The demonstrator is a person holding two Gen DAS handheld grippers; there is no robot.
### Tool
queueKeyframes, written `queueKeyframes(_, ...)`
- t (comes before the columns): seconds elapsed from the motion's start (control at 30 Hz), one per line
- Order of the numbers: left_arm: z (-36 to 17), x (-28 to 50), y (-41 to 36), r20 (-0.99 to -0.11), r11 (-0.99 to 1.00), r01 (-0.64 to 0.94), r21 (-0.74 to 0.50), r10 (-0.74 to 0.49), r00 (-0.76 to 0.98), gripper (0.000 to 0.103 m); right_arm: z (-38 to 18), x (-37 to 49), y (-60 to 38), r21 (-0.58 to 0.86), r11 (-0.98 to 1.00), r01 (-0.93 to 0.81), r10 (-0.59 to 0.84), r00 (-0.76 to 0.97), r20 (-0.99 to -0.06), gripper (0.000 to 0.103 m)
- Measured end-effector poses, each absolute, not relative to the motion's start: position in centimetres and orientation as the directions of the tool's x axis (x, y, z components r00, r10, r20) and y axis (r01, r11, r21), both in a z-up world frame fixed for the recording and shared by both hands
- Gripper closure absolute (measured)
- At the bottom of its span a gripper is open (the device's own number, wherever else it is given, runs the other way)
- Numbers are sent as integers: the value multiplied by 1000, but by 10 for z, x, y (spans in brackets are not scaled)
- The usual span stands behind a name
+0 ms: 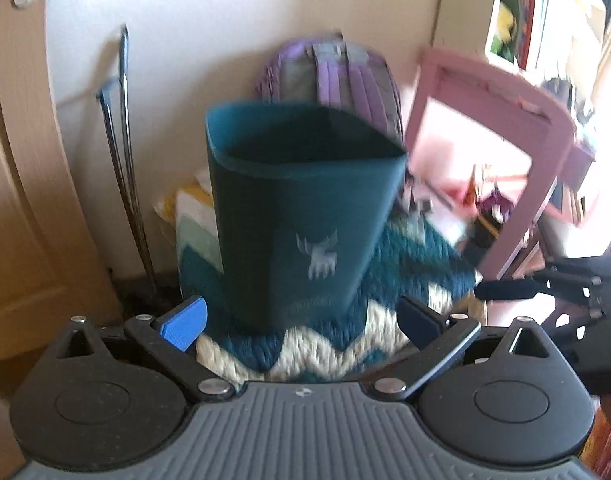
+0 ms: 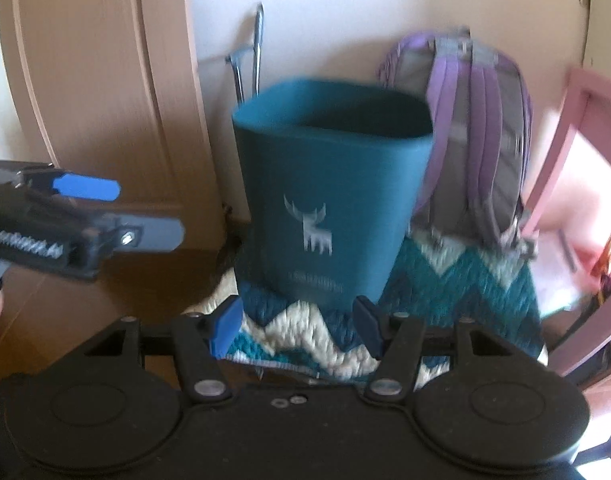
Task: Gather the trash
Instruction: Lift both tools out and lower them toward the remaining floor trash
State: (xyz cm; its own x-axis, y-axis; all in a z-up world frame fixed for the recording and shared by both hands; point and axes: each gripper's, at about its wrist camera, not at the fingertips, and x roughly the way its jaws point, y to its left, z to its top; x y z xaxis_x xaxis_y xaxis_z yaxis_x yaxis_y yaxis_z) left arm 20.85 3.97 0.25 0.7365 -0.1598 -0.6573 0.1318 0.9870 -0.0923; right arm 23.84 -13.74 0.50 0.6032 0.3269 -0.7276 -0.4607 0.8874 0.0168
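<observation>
A teal bin (image 1: 305, 208) with a small white deer on its side is seen standing on a zigzag rug (image 1: 337, 344), close to the wall. A purple backpack (image 1: 337, 76) is leaned just behind it, and a pink chair (image 1: 497, 128) is placed to one side. A wooden door (image 2: 97, 92) is seen on the other side.

The left gripper (image 1: 301, 320) is held with its jaws spread wide, and nothing is between them. The right gripper (image 2: 297, 324) is also held apart, and nothing is gripped there either. Both are pointed down at the bin, which is not touched by either.

No trash can be made out; the inside of the bin is dark and blurred. The step in hand seems to be the approach to the bin. Next, the bin would likely need to be reached and its rim or sides gripped, or the trash found first.
</observation>
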Motion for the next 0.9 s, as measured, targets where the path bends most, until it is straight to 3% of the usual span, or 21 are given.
queueKeyframes(0.47,-199,207,16,-880,981,182,-63,-141,454,1,-174,277,-167,105,941,-321,238,410,-880,43)
queueKeyframes(0.6,-263,215,-1,-931,975,195,-110,-169,322,1,-236,299,-170,115,954,-276,206,328,-922,43)
queueKeyframes(0.9,-398,221,-42,-984,981,110,-162,-169,59,1,-376,348,-162,203,965,-164,228,152,-962,43)
